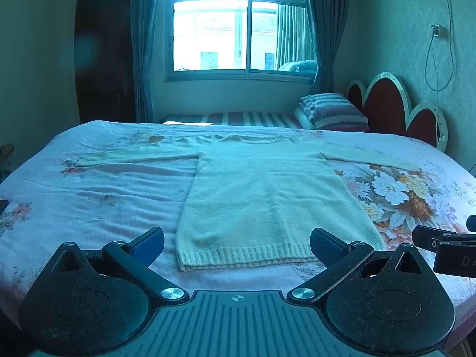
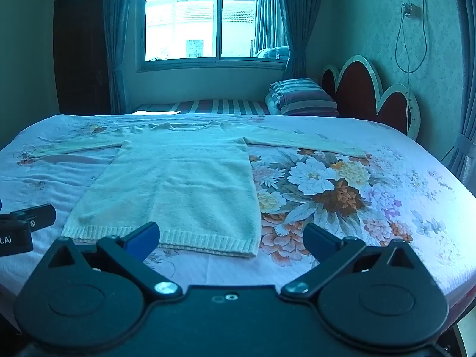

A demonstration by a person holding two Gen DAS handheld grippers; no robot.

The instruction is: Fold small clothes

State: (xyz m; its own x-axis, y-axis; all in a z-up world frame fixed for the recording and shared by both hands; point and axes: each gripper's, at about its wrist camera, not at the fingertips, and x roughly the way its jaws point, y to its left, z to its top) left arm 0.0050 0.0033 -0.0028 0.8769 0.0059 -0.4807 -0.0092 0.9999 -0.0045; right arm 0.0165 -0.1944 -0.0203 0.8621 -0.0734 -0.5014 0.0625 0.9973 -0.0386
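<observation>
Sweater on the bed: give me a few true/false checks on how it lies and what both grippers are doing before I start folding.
1. The sweater lies flat with both sleeves spread out sideways. True.
2. The left gripper is shut on the hem. False: its jaws stand wide open, short of the hem, holding nothing.
3. The right gripper is open and empty. True.
4. The sweater is already folded in half. False: it is fully spread, neckline at the far end.
5. A striped pillow sits beyond the bed, near the headboard. True.
</observation>
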